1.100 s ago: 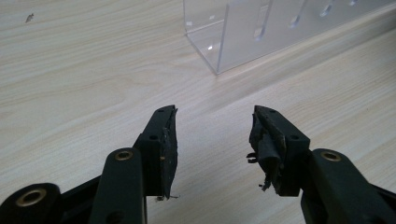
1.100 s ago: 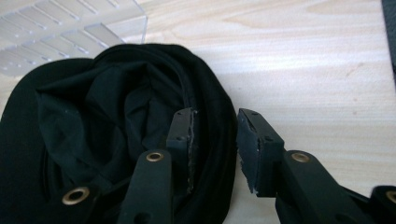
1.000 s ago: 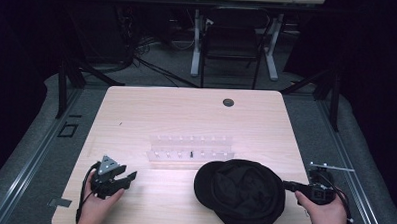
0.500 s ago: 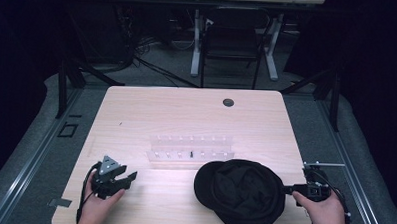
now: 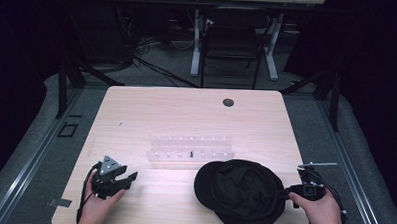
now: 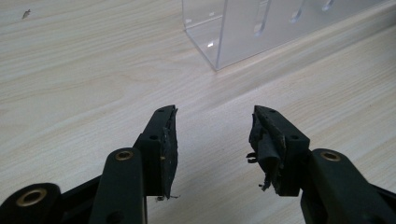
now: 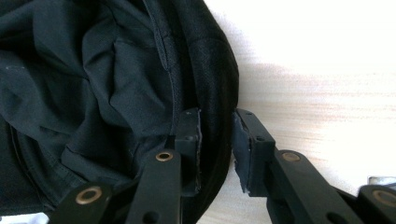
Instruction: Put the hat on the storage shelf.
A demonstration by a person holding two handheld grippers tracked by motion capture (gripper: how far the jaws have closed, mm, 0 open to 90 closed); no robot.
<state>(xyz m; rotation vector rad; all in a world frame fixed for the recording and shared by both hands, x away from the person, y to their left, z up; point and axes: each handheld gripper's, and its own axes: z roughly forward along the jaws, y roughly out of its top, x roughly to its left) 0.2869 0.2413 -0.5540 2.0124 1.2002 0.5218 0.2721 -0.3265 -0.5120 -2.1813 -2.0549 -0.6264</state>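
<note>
Cap [image 5: 243, 193]: black, lies near the table's [image 5: 186, 111] front right corner. Right gripper [image 7: 217, 140]: at the cap's right rim, jaws just closing, rim between them, pads near but contact unclear. Left gripper [image 6: 212, 140]: near the front left corner, jaws wide apart, holding nothing. Clear rack [image 5: 191, 147]: mid-table, behind the cap.

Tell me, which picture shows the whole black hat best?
The high view: the whole black hat lies on the table, with the right claw at its edge. The right gripper view shows its rim close up between the closing jaws. The left gripper view faces a clear rack instead.
</note>
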